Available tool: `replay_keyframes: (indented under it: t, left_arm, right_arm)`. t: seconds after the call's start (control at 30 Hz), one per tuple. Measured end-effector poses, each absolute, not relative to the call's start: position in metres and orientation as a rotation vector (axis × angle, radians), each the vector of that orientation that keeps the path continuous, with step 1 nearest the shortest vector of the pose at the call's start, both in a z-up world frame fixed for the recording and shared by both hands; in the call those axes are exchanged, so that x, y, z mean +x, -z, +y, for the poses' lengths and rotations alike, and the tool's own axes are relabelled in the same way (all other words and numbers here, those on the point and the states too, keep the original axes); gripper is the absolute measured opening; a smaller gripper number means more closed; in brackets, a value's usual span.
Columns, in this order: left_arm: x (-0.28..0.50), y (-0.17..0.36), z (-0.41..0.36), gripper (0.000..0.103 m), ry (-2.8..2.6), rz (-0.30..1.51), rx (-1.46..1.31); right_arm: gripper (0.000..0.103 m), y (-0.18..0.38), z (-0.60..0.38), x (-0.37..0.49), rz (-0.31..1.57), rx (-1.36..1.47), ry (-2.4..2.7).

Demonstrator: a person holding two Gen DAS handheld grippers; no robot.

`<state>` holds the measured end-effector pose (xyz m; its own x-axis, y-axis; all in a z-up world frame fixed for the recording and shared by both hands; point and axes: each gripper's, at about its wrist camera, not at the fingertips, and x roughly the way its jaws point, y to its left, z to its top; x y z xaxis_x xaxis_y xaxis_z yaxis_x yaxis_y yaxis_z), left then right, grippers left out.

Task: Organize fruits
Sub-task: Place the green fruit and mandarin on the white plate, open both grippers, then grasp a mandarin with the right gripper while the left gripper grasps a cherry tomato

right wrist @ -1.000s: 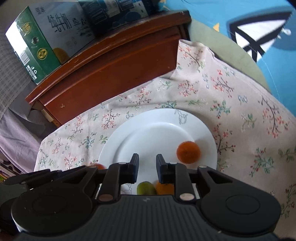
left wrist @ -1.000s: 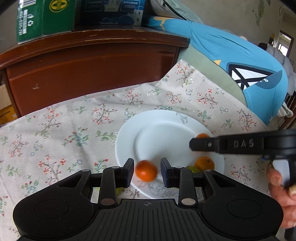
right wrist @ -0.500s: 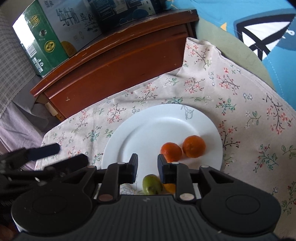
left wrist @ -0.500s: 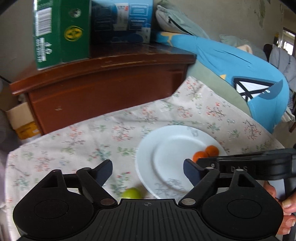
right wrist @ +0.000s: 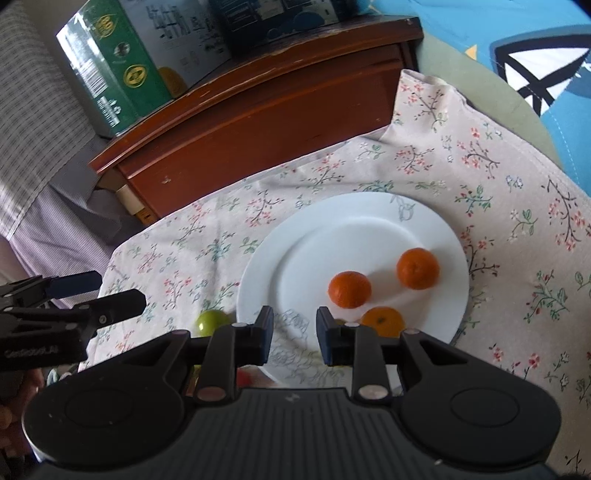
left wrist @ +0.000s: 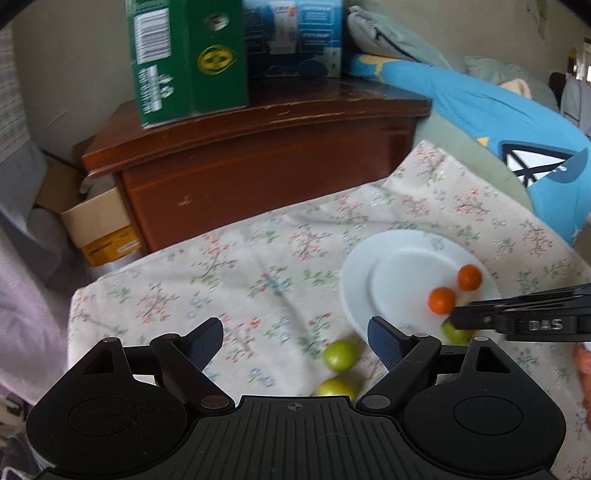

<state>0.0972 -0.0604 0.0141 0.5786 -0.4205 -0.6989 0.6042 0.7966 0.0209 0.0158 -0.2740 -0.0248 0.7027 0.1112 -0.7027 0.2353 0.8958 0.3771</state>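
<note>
A white plate (left wrist: 399, 266) (right wrist: 332, 236) lies on the floral cloth (left wrist: 240, 277) and holds two oranges (right wrist: 349, 289) (right wrist: 417, 267) and a paler orange (right wrist: 382, 321). My left gripper (left wrist: 295, 332) is open wide above the cloth, left of the plate, with nothing between its fingers. Two green fruits (left wrist: 340, 355) (left wrist: 336, 387) rest on the cloth just ahead of it. My right gripper (right wrist: 295, 332) hovers over the plate's near rim, its jaws opening a little and empty. A third green fruit (left wrist: 456, 332) on the plate is partly hidden by the right gripper (left wrist: 461, 314).
Behind the cloth stands a dark wooden cabinet (left wrist: 277, 166) with a green carton (left wrist: 184, 66) and a blue box (left wrist: 291, 33) on top. A blue cushion (left wrist: 498, 122) borders the right side. A cardboard box (left wrist: 99, 225) sits on the floor at the left.
My left gripper opened and let go of an orange, which now lies on the plate beside another. That gripper then drew back up and to the left. My right gripper's jaws parted slightly.
</note>
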Motion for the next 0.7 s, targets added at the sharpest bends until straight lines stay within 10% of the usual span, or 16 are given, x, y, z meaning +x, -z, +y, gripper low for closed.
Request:
replay_keyframes:
  t: [0.7]
  left_arm:
    - [0.088, 0.034, -0.006, 0.087, 0.697, 0.792, 0.392]
  right_arm:
    - [0.032, 0.043, -0.245, -0.006, 0.915, 0.42, -0.072]
